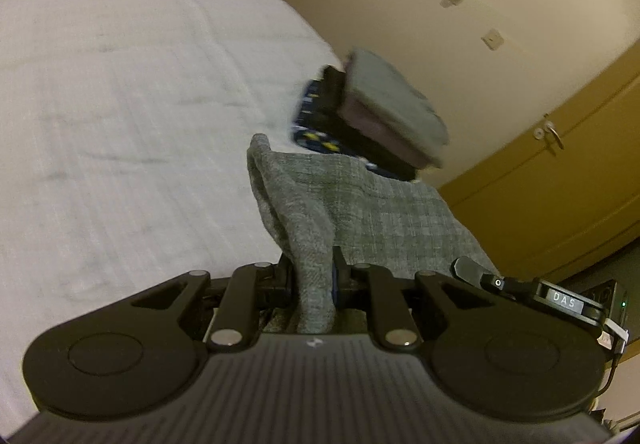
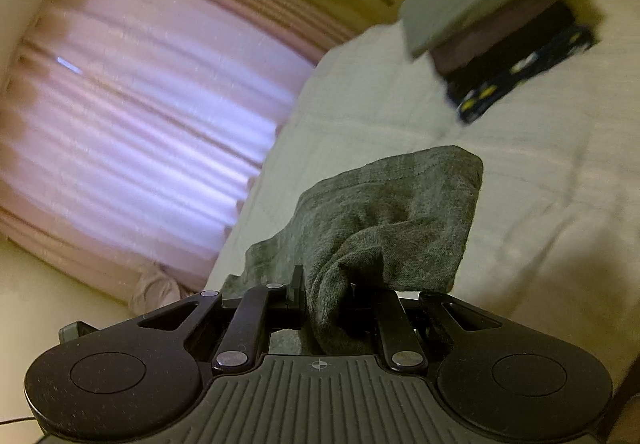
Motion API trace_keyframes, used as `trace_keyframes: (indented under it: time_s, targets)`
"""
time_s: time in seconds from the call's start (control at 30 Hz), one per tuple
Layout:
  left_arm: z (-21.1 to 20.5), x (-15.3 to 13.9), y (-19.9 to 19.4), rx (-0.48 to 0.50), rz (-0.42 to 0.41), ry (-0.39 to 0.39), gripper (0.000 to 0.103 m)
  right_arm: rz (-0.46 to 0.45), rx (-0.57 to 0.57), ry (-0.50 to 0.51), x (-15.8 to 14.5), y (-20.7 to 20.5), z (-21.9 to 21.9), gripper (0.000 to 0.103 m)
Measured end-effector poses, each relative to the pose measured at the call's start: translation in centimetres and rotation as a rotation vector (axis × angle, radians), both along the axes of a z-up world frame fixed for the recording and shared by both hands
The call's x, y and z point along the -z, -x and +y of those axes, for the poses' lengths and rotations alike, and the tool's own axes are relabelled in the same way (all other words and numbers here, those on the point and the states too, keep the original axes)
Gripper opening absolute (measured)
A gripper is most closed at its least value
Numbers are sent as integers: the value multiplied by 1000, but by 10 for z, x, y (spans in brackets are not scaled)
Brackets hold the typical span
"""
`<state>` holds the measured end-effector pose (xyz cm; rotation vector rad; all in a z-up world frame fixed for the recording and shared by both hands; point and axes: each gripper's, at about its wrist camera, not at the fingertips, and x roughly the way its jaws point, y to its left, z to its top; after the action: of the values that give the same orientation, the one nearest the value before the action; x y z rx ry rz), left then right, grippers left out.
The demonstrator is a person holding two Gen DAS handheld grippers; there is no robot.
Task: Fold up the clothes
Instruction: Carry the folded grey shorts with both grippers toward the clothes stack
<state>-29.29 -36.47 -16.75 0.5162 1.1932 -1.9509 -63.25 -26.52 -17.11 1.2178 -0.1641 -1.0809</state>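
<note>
Nearest you, both tools are pinched tight on the same grey knit garment [image 1: 320, 212]: your left gripper [image 1: 314, 276] has its jaws nearly together with a fold of the cloth bunched between them, and your right gripper [image 2: 326, 296] is clamped the same way on another part of it, the fabric spilling over its fingers. The garment hangs in the air between your hands, above the white bedspread [image 1: 120, 104] rather than lying on it (both views are tilted and blurred, so read the angles loosely). You look to be in the carrying part of the fold, with the piece lifted by two points. The next move, I judge, calls for keeping both grips firm and the held edge taut and level while you lower the cloth flat onto the open spread. Farther off, near the bed's edge, sits a stack of folded clothes [image 1: 384, 112], grey on top; beyond are pink curtains [image 2: 140, 92].
</note>
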Motion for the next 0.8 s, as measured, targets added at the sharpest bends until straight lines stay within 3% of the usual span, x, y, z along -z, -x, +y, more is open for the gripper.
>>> trace_keyframes:
  time_s: [0.23,0.47,0.6,0.8]
  targets:
    - [1,-10,108,25,66,15,12,40,32,14,-33,107,20,12]
    - [-21,-11,187,55,78,28,12,49,76,20,-42,168,5,12]
    - [-51,-10,216,68,77,43,12,44,92,26,-40,194,-22,12]
    - [-124,-4,250,63,80,84,12,53,91,55,-39,222,-97,12]
